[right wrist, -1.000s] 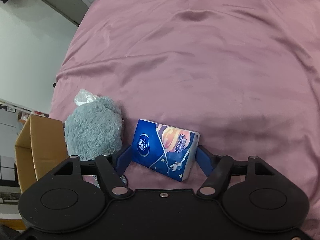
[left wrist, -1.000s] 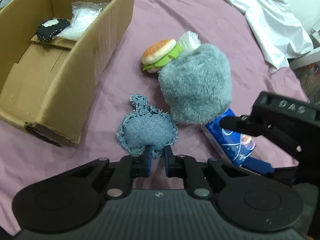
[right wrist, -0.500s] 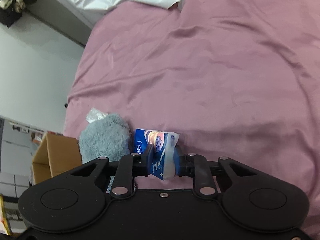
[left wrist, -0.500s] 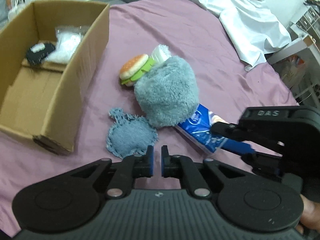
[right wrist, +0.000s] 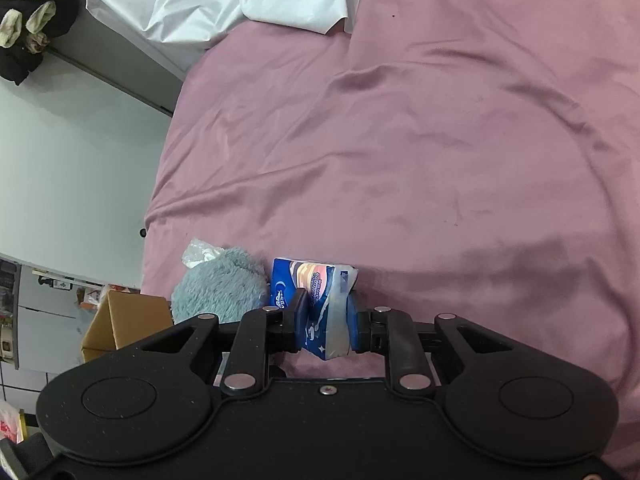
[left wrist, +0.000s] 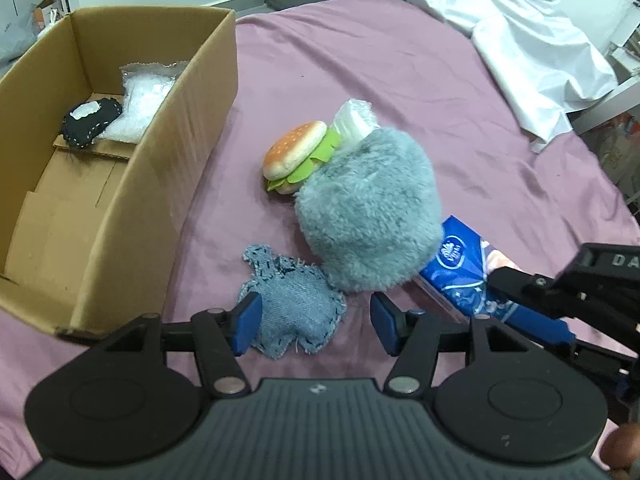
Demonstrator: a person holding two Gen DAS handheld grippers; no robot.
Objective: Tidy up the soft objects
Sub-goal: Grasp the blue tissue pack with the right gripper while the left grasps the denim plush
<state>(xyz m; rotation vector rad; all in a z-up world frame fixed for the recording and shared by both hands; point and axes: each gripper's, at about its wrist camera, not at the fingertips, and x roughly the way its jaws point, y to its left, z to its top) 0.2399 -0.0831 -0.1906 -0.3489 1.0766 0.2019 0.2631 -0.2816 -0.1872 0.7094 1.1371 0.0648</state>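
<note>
A denim pouch (left wrist: 294, 312) lies on the pink sheet between the fingers of my open left gripper (left wrist: 316, 322). Behind it sit a fluffy grey plush (left wrist: 368, 212), a toy burger (left wrist: 298, 154) and a clear plastic packet (left wrist: 352, 120). My right gripper (right wrist: 324, 328) is shut on a blue tissue pack (right wrist: 316, 300), squeezing it; the pack also shows in the left wrist view (left wrist: 456, 268). An open cardboard box (left wrist: 188, 128) at the left holds a black pouch (left wrist: 90, 120) and a white bag (left wrist: 144, 104).
A white sheet (left wrist: 520, 40) is bunched at the far right of the bed. In the right wrist view the grey plush (right wrist: 220, 288) and the box (right wrist: 124, 324) sit left of the pack, and the pink sheet (right wrist: 440, 140) stretches beyond.
My left gripper has opened from shut and now straddles the denim pouch. My right gripper closed on the tissue pack and squeezes it.
</note>
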